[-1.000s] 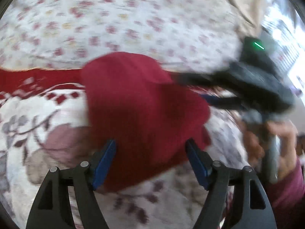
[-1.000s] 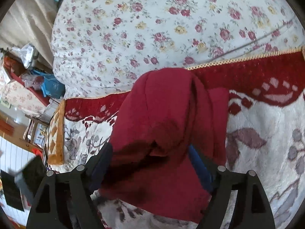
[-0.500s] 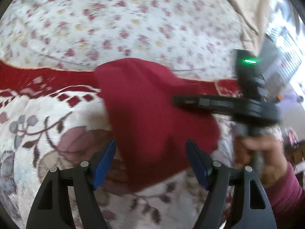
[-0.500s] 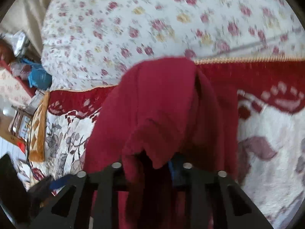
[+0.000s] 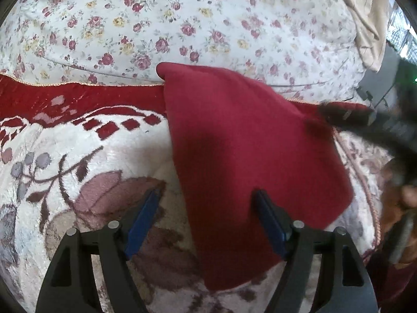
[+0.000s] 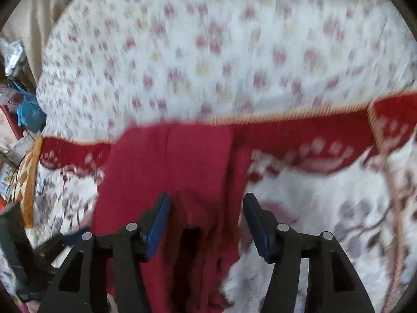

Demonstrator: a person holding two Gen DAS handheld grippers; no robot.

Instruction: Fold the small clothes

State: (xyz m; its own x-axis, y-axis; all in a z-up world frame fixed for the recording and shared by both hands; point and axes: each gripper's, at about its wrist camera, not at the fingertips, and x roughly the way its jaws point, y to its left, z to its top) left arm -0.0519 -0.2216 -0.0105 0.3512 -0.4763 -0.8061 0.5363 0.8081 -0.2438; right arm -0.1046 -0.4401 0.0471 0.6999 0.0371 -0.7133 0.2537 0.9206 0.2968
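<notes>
A: Left wrist view. Where does the red garment (image 5: 242, 156) lie?

B: It lies flat across the centre of the frame on the plush blanket (image 5: 65, 172). Its far corner crosses the blanket's red border band (image 5: 78, 96) and touches the floral bedspread (image 5: 182, 20) above. Its left edge runs straight from upper centre to lower centre; its right edge curves down toward the lower right.

A: And the left gripper (image 5: 206, 221)?

B: At the bottom of the frame, jaws apart and opening. The garment's near part lies between the blue pads (image 5: 142, 219), but neither pad presses on it; the left pad stands over bare blanket, clear of the left edge.

A: Open room?

B: Bare blanket fills the whole left half. At the right edge the right gripper (image 5: 338, 114) reaches in, blurred, its tip at the garment's right side, with a hand (image 5: 406, 198) below it.

A: Right wrist view, strongly blurred?

B: The garment (image 6: 169, 169) hangs from centre to bottom, a vertical fold ridge right of its middle. The right gripper (image 6: 206, 224) straddles its bunched near end, jaws opening, pads off the cloth. Bare blanket (image 6: 325, 221) lies to the right; clutter (image 6: 26, 109) shows beyond the bed edge at the left.
</notes>
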